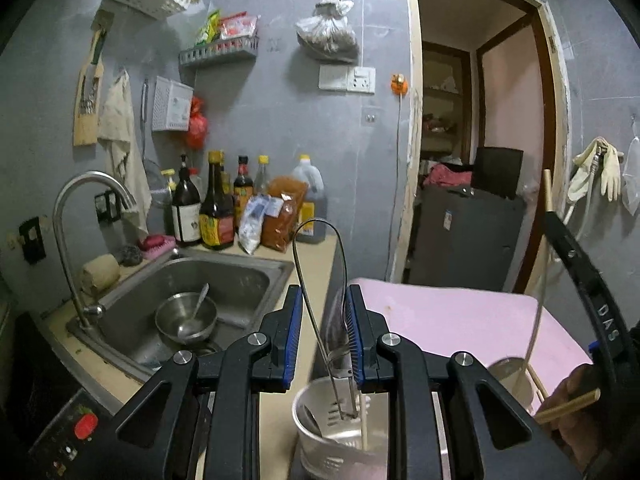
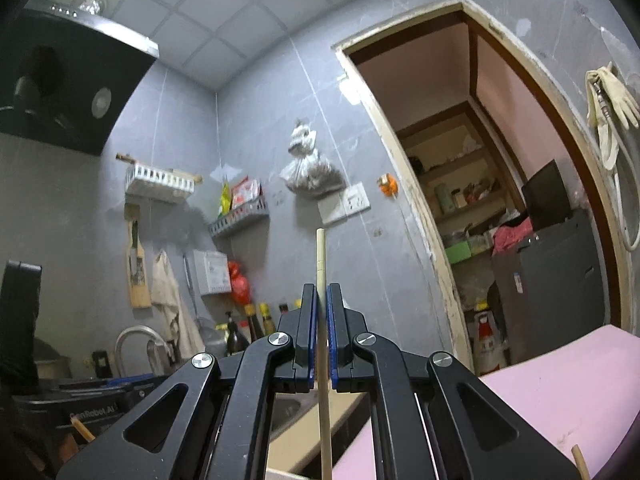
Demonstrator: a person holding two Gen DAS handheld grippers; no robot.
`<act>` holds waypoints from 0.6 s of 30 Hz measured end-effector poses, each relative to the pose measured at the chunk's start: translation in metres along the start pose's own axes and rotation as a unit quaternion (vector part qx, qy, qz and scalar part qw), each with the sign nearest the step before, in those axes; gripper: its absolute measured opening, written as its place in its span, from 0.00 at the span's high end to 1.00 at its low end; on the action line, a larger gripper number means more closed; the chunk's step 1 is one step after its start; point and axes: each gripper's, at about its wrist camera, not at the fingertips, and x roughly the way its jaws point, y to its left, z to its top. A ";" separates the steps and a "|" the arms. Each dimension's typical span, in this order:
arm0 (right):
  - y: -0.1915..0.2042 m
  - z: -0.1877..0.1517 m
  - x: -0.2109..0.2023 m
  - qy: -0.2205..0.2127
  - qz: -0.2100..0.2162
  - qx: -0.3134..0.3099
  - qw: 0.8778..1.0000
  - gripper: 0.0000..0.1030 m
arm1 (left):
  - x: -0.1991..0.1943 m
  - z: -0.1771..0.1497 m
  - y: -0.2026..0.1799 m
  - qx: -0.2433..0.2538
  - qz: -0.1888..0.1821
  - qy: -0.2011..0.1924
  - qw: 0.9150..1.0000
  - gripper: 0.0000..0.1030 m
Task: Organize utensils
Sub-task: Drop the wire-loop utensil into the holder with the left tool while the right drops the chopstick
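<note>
Two grippers are in your hands, and both are busy with utensils. Largest in view is the pink board [image 1: 460, 320] lying on the bench [image 1: 316, 280], its left edge near the sink [image 1: 224, 276]. The sink is dull brushed steel and holds a round metal bowl [image 1: 186, 318] with a spoon in it.

At the near edge of the bench, just left of the pink board, stands a white plastic utensil holder [image 1: 340, 440], round with slotted walls. It already carries a slotted metal turner, its head down inside.

Your left gripper [image 1: 322, 320] hangs right above the holder. Its jaws are partly open, with a long wire-loop utensil [image 1: 316, 264] between them, thin, shiny and springy-looking, its lower end in the holder. Whether the right pad touches the wire is unclear.

Your right gripper [image 2: 319, 320] has its jaws closed narrow on a pale wooden chopstick [image 2: 321, 264], smooth and upright, with its top end above the pads.

By my reading, you are loading the holder: the wire utensil looks nearly seated. Next, free the left gripper and lift it clear, then lower the chopstick tip-first into the holder without tipping it.
</note>
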 end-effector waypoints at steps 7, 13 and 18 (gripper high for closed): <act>0.007 -0.009 -0.005 0.083 0.010 -0.040 0.996 0.97 | 0.005 -0.020 -0.006 -0.006 -0.037 0.041 0.998 0.83; 0.009 -0.011 -0.006 0.148 0.012 -0.052 0.988 0.96 | 0.000 -0.036 -0.003 -0.058 -0.081 0.051 0.994 0.81; 0.009 -0.010 -0.011 0.167 0.019 -0.056 0.984 0.91 | -0.016 -0.034 0.002 -0.091 -0.098 0.033 0.990 0.67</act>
